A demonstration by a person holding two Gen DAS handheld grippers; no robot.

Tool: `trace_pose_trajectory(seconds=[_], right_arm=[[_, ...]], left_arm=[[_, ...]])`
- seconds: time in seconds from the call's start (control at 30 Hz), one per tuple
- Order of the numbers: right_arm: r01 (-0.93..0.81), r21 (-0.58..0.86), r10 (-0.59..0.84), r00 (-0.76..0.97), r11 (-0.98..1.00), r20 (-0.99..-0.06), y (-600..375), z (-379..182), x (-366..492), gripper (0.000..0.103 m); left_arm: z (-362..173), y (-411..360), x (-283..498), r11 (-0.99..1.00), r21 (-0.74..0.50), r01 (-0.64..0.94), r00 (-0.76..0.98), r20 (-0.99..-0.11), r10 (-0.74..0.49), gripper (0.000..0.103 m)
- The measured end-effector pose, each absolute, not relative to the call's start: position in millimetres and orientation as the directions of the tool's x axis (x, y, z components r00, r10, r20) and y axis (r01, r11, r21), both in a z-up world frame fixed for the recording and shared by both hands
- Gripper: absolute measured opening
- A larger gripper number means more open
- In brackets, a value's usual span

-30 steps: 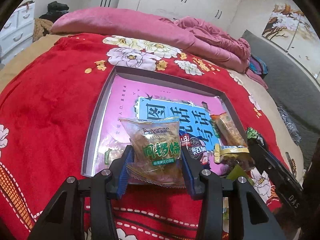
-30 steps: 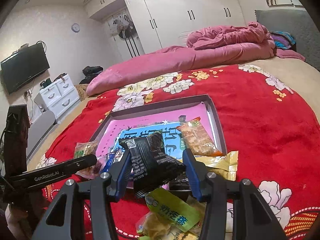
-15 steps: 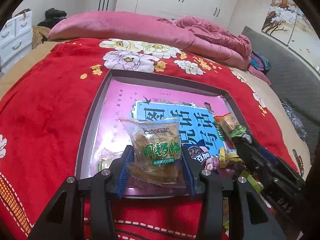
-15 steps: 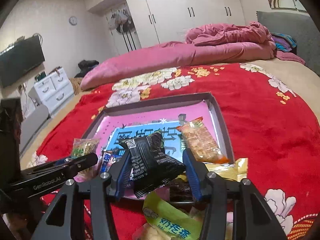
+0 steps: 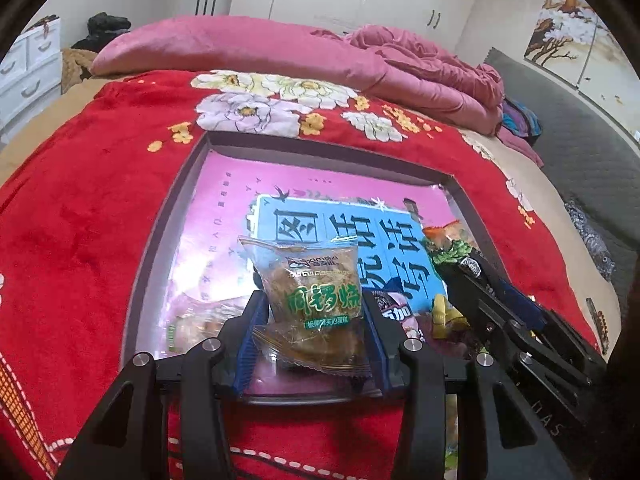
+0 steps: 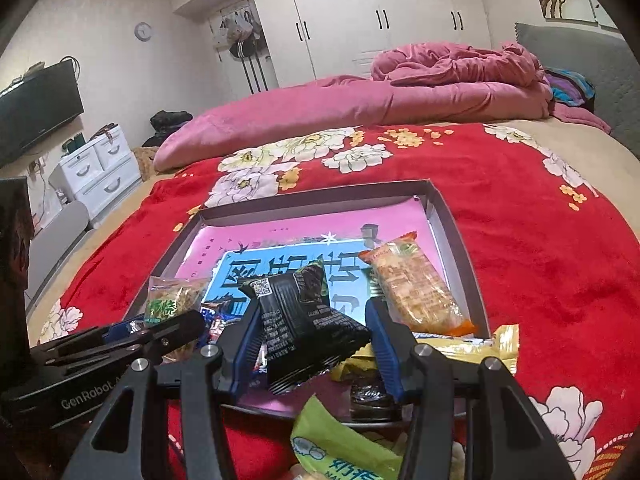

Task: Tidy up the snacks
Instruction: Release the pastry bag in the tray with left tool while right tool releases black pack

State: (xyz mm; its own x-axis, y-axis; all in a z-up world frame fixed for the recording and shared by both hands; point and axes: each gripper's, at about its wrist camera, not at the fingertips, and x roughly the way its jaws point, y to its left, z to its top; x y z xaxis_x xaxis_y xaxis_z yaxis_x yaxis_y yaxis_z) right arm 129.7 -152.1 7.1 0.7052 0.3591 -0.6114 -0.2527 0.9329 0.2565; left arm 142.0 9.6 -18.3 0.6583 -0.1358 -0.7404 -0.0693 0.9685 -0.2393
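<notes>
My left gripper [image 5: 312,336] is shut on a clear cake packet with green lettering [image 5: 316,296], held over the near edge of the shallow grey-rimmed tray [image 5: 160,248] with a pink and blue printed floor. My right gripper [image 6: 316,332] is shut on a black snack packet [image 6: 304,320], over the tray's near right part. An orange cracker packet [image 6: 412,284] lies in the tray at the right. The right gripper [image 5: 456,272] shows at the right of the left wrist view; the left gripper [image 6: 168,320] shows at the left of the right wrist view.
The tray lies on a red flowered blanket [image 5: 80,208] on a bed. Yellow and yellow-green packets [image 6: 492,344] lie at the tray's near right corner. A pink duvet [image 6: 360,100] is heaped at the far side. White drawers [image 6: 96,168] stand left.
Both grippers have moved forward over the tray's near edge, each still holding its packet. The right gripper has come closer to the left one.
</notes>
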Motion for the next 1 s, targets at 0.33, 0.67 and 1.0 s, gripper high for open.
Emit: trace_pose_trajectory(seconds=[0.33, 0.67, 1.0], right_arm=[[-0.249, 0.252, 0.355, 0.688, 0.935, -0.634, -152, 0, 132, 0.052], [-0.249, 0.269, 0.366, 0.674, 0.93, -0.642, -153, -4, 135, 0.052], [-0.246, 0.273, 0.366, 0.671, 0.93, -0.645, -152, -5, 137, 0.052]], left_arm=[[-23, 8, 144, 0.968, -0.238, -0.074, 0.646, -0.751, -0.135, 0.048], [-23, 7, 144, 0.971, -0.23, -0.072, 0.642, -0.755, -0.132, 0.048], [-23, 6, 144, 0.971, -0.23, -0.072, 0.642, -0.755, -0.131, 0.048]])
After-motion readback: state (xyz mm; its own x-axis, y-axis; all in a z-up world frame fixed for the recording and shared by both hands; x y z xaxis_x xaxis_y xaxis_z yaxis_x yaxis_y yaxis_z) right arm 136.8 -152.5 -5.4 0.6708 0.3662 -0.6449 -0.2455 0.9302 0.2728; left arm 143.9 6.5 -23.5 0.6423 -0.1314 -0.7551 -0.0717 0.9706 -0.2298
